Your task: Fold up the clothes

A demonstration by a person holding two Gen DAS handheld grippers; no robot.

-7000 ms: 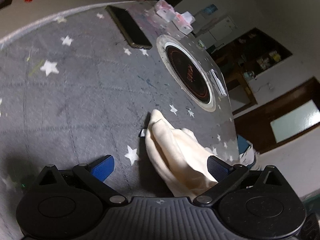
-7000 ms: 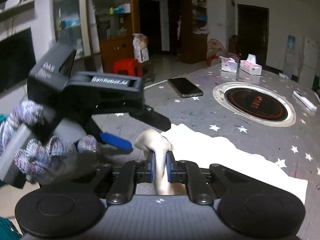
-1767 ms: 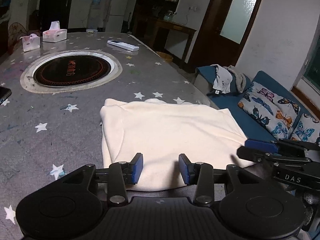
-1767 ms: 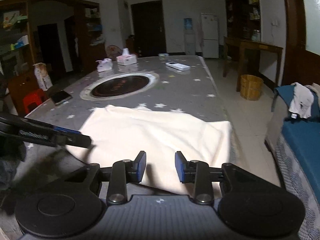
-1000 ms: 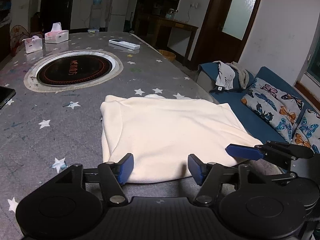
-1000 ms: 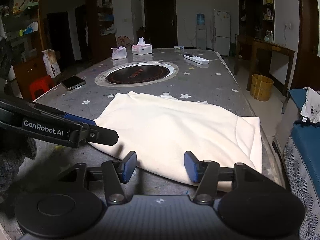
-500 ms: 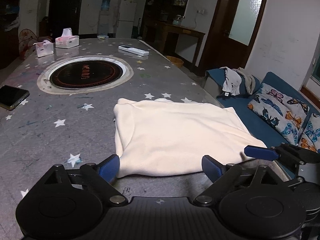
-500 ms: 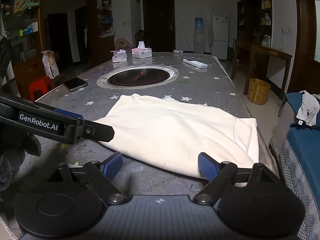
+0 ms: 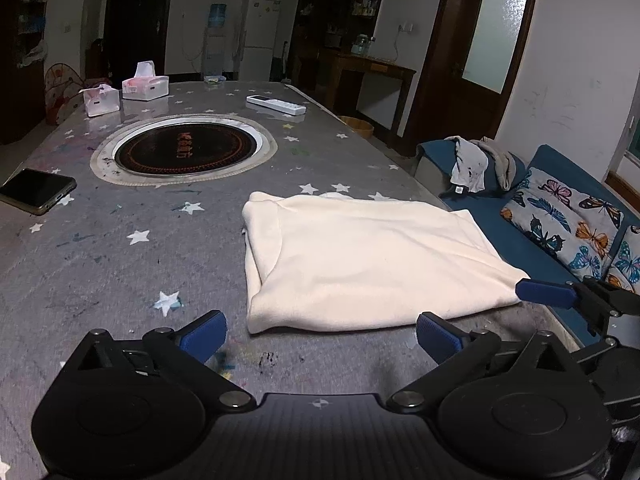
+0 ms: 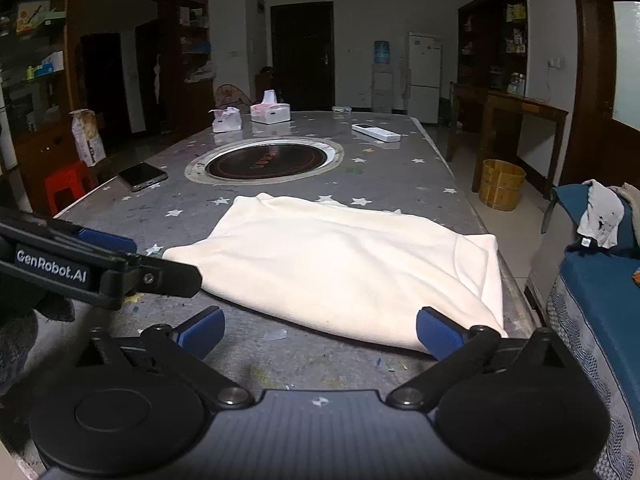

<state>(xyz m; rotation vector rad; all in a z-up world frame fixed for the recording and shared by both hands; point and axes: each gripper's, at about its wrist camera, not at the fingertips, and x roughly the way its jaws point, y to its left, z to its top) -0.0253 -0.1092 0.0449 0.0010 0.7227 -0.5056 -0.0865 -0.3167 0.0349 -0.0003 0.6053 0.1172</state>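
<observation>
A cream garment point(image 9: 360, 260) lies folded into a flat rectangle on the grey star-patterned table point(image 9: 120, 264), close to the table's right edge. My left gripper point(image 9: 320, 334) hovers just short of its near edge. Its jaws are opening wide, with only bare table between them. My right gripper point(image 10: 320, 332) faces the same garment point(image 10: 340, 268) from the near right, jaws also opening, nothing pressed between the pads. Its right finger overlaps the near right corner in the picture. Each gripper shows in the other's view: right gripper point(image 9: 560, 300), left gripper point(image 10: 140, 258).
A round cooktop point(image 9: 184, 150) is set into the table's middle. A phone point(image 9: 36, 190) lies at the left, with tissue boxes point(image 9: 144, 86) and a remote point(image 9: 276, 105) at the far end. A blue sofa point(image 9: 520, 240) with clothes point(image 9: 476, 164) stands right of the table.
Both grippers' jaws have spread from half open to fully wide. The left gripper drew back a little from the garment. The garment lies still on the table.
</observation>
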